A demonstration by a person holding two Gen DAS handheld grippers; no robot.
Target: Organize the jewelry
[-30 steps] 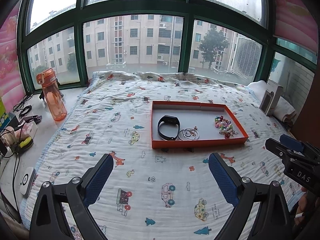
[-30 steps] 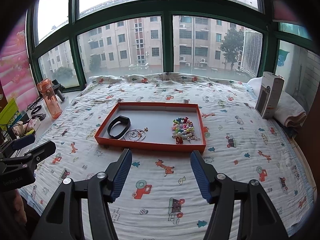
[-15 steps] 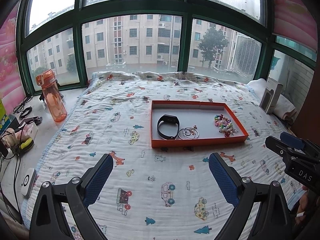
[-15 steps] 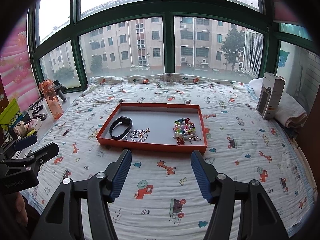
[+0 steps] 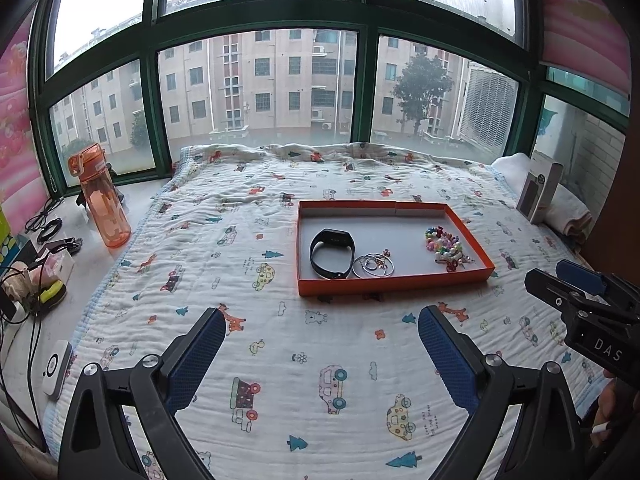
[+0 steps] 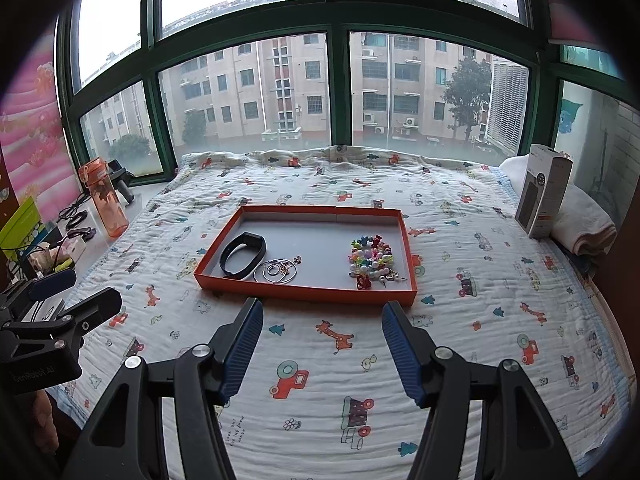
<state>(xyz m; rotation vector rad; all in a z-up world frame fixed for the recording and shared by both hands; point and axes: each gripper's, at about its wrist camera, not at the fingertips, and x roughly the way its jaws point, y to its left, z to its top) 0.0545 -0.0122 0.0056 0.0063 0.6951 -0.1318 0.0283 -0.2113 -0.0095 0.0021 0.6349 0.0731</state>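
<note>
**Jewelry already gathered in the tray, both grippers idle**

An orange tray (image 6: 404, 236) sits mid-bed (image 6: 500, 320) holding a black wristband (image 6: 243, 255) and silver hoop rings (image 6: 276, 271) at its left end, and a colourful bead bracelet (image 6: 372, 258) at its right end. No jewelry shows loose on the bed, which would fit either a finished sort or pieces awaiting rearrangement. The left gripper (image 5: 322, 354) and right gripper (image 6: 322, 344) hover near the bed's near edge, fingers spread, holding nothing. Only the left view shows the small white device (image 5: 56, 366) off the bed's left edge.
</note>
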